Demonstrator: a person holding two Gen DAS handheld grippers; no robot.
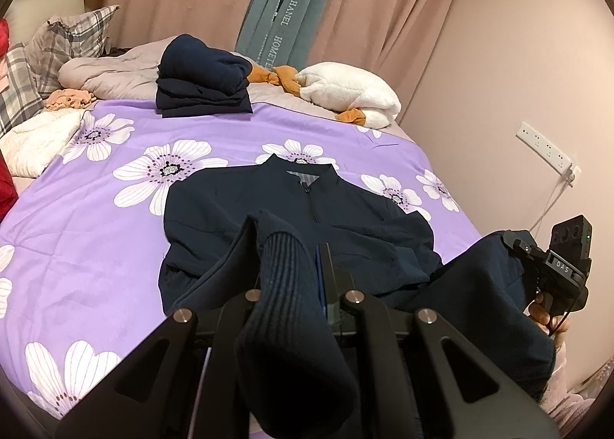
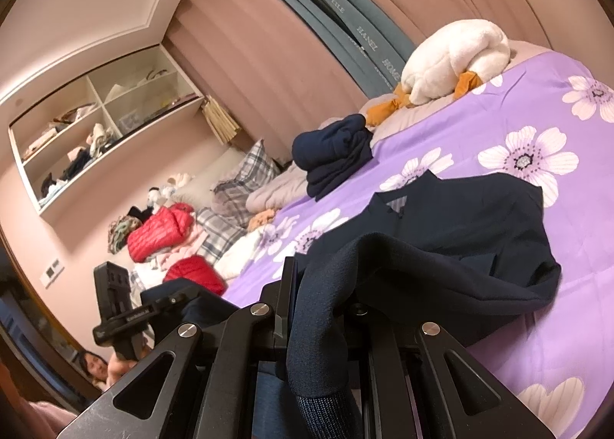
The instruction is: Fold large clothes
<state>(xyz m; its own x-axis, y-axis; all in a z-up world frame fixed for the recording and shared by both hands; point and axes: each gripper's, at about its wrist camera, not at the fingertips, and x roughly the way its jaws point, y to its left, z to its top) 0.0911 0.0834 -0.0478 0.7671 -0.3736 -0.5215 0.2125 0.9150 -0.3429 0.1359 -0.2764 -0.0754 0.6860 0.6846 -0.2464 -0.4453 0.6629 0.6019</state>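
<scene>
Navy jacket [image 1: 303, 216] flat on purple floral bedspread [image 1: 96, 216] (collar far); both jaws clamped on its sleeves

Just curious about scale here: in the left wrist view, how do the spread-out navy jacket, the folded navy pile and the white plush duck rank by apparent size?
1. Navy jacket, though nearest the camera.
2-3. Folded navy pile and white plush duck look alike.

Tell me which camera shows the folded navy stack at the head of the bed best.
Left wrist view: the folded navy stack faces the camera squarely, layers distinct, on the purple floral bedspread. The right wrist view shows it tilted, from the side.
</scene>
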